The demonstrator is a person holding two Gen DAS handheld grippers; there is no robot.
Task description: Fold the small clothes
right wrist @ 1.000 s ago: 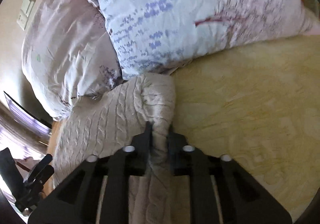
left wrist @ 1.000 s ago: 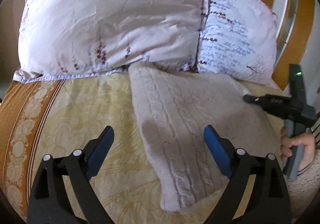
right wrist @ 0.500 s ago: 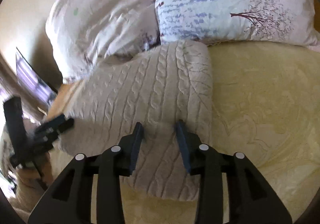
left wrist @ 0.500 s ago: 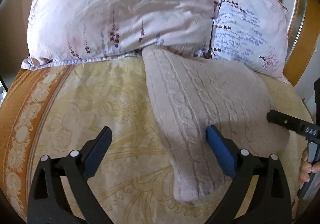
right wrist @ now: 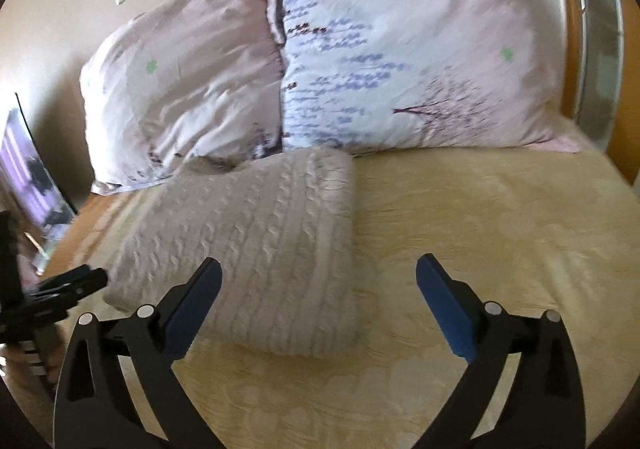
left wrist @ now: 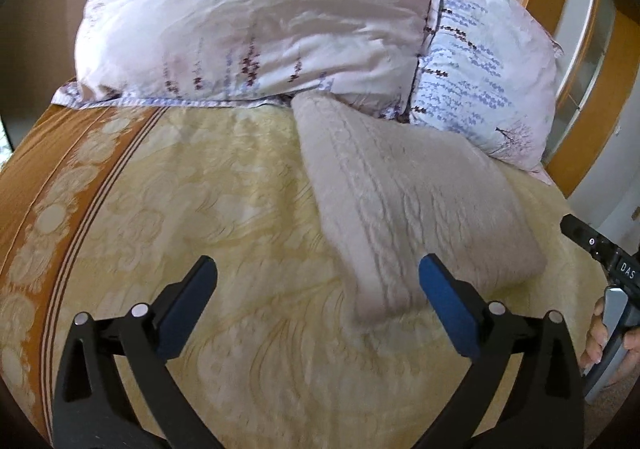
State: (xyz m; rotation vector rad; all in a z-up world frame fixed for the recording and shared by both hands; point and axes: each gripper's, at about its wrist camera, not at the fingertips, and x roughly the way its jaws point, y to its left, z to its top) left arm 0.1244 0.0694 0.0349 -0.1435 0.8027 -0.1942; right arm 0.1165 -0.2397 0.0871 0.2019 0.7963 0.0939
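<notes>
as both tongs stood spread and empty, the folded knit sweater (right wrist: 256, 245) lay lengthwise toward the pillows (right wrist: 400, 61), nearer the left gripper (left wrist: 316, 301) than the right gripper (right wrist: 320, 301), whose jaws had just opened.

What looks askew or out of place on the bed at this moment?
The folded knit garment lies at a slant on the yellow bedspread, its far end pushed against the pillows rather than squared to the bed. Nothing looks spilled or damaged. Both grippers, left and right, are open and empty; the right has just let go.
</notes>
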